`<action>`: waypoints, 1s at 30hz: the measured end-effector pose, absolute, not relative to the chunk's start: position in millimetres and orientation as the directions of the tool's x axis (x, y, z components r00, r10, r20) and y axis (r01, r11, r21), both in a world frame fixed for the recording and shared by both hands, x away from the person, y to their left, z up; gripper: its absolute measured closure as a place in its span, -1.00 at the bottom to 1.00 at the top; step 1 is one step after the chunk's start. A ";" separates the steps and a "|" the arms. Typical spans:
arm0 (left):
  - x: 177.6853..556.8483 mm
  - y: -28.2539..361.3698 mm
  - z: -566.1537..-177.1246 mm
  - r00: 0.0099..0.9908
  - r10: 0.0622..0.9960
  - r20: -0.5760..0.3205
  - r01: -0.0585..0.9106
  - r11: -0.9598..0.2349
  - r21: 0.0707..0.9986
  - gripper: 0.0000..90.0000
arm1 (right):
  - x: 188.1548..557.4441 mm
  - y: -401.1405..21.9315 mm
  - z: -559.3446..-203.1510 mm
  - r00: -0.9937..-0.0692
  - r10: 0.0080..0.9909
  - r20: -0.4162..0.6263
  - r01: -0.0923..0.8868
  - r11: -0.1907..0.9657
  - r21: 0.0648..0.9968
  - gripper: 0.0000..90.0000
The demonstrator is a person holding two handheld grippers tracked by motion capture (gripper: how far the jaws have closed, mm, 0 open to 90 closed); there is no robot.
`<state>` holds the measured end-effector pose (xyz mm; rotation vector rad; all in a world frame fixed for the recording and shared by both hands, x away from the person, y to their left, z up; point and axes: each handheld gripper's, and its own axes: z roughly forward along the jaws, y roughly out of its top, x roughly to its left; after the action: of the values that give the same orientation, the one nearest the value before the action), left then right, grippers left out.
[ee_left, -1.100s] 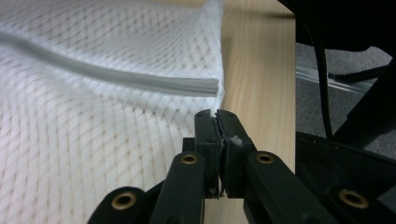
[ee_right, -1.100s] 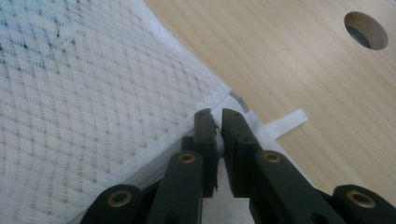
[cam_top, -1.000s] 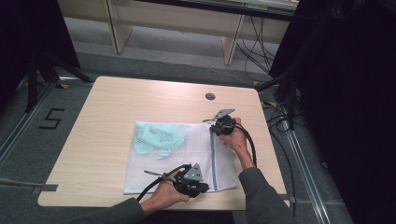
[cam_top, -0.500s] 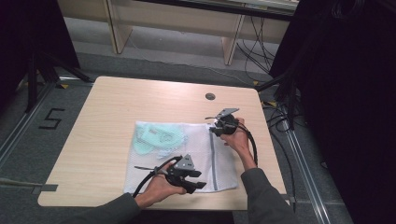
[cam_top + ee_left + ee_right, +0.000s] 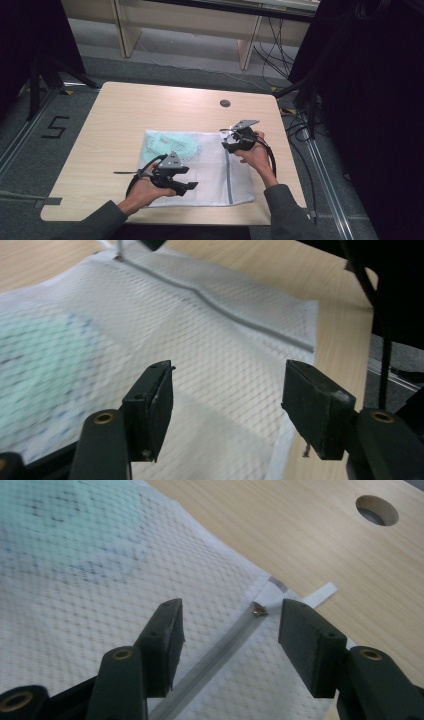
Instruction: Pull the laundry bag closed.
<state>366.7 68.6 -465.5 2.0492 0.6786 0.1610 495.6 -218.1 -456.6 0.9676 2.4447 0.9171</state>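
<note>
Lying flat on the table (image 5: pixel 125 107): 1 white mesh laundry bag (image 5: pixel 210 170), with something pale green (image 5: pixel 167 145) showing through the netting. Hovering over the bag's near edge, the left gripper (image 5: pixel 227 407), jaws standing wide after just opening, nothing between them, mesh spreading below and beyond both pads. Hanging over the far corner, the right gripper (image 5: pixel 227 642), jaws likewise just opened and wide, nothing pinched. Running up between those 2 jaws, the zip (image 5: pixel 220 652), its small metal pull (image 5: pixel 259 610) sitting just ahead of the right-hand jaw, a white tab (image 5: pixel 320 594) poking out onto the wood beyond.

Looking light and floppy, this bag: thin netting, likely sagging and folding as soon as 1 corner is lifted, the load inside probably sliding toward the low end. Not fragile, but snaggy, jaw corners possibly catching in the holes. Best holds seeming to be the stitched border or the stiffer zip tape, pinched flat between the pads; for the pull, a narrow, careful nip, being tiny and slick.
</note>
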 end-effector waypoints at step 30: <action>358.8 123.7 -462.8 0.795 0.591 -0.140 0.439 -0.400 0.805 -0.36 | 428.9 -219.0 -456.0 -0.730 0.683 -0.014 0.464 0.511 0.724 -0.19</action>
<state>358.8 123.7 -462.8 2.0562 0.7642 0.2073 428.9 -219.0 -456.0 0.9622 2.4581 1.0448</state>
